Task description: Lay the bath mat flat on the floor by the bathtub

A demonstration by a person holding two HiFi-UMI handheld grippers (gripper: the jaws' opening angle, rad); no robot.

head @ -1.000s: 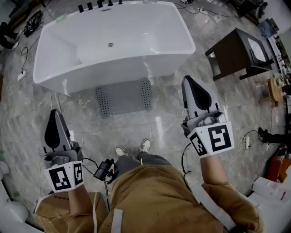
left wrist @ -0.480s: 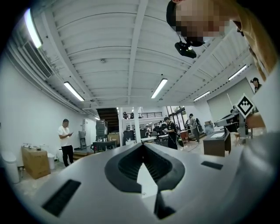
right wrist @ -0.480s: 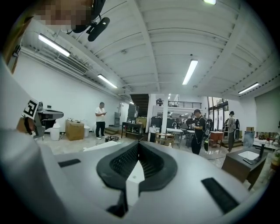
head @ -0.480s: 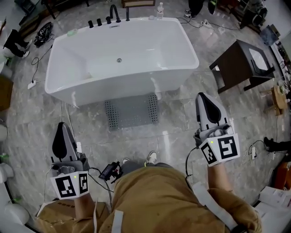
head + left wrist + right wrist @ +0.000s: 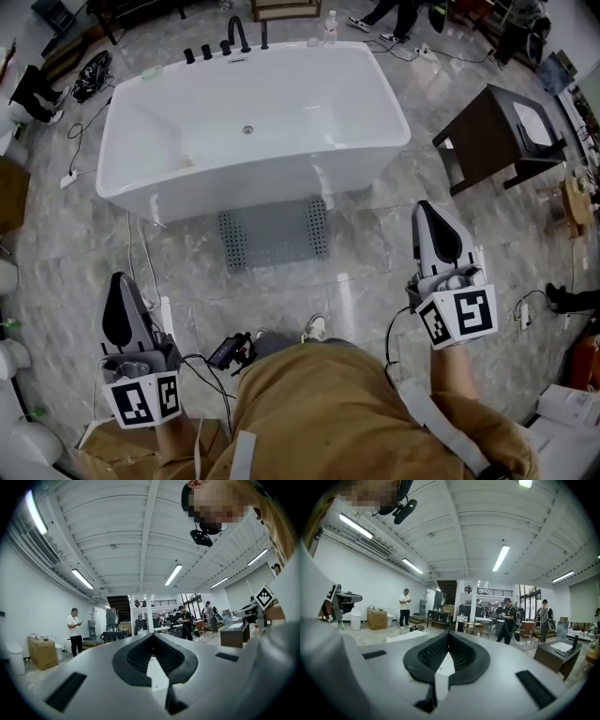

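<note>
A grey perforated bath mat point(image 5: 275, 231) lies flat on the marble floor against the near side of the white bathtub point(image 5: 253, 117). My left gripper point(image 5: 118, 298) hangs at the lower left, well short of the mat, shut and empty. My right gripper point(image 5: 434, 228) is raised at the right of the mat, also shut with nothing in it. In both gripper views the jaws meet at their tips, left gripper point(image 5: 153, 634) and right gripper point(image 5: 448, 633), pointing out at the room and ceiling, not at the mat.
A dark wooden stand point(image 5: 497, 131) sits right of the tub. Black taps point(image 5: 225, 39) line the tub's far rim. Cables point(image 5: 141, 253) trail on the floor at left, a cardboard box point(image 5: 103, 441) at lower left. People stand in the background of both gripper views.
Both grippers have drawn back toward me, away from the mat. The head view has shifted so the tub and mat sit lower in frame. The mat stays flat.
</note>
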